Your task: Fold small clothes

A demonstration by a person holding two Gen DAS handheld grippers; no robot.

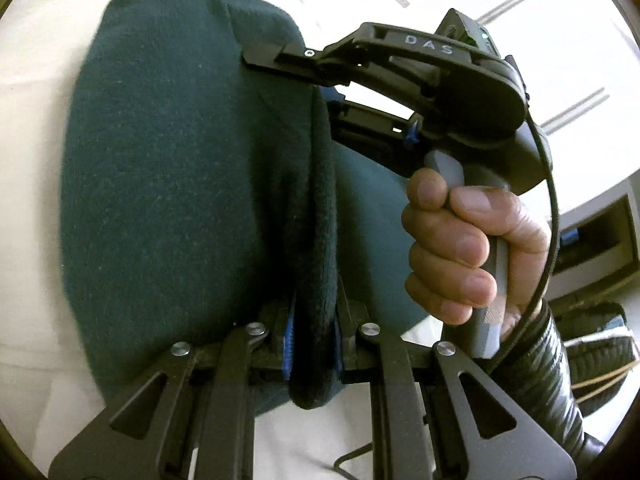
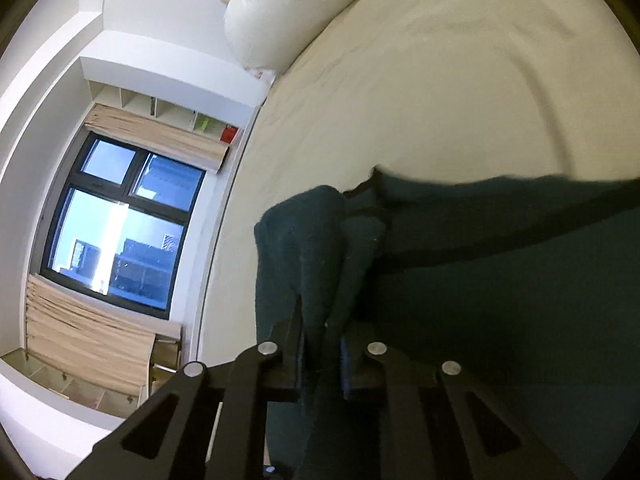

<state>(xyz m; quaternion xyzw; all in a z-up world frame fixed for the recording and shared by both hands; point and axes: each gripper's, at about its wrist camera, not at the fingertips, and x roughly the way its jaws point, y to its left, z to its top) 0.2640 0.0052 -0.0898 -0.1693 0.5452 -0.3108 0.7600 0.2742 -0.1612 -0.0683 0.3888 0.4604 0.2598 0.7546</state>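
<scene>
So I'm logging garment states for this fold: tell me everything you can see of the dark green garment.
The dark green garment looks like soft, fuzzy knit, deep teal-green with a darker thick rolled edge. It lies over a white bed sheet, partly doubled. The left gripper is shut on that thick edge, blue pads pressing both sides. The right gripper pinches another bunched fold; in the left wrist view its finger lies on the cloth's far side. What kind of garment it is cannot be told.

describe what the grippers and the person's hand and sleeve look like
The right gripper is matte black plastic with "DAS" in pale letters, a grey handle, a black cable and blue pads. The bare hand wears a shiny black sleeve. The left gripper has black linkages with silver rivets.
</scene>
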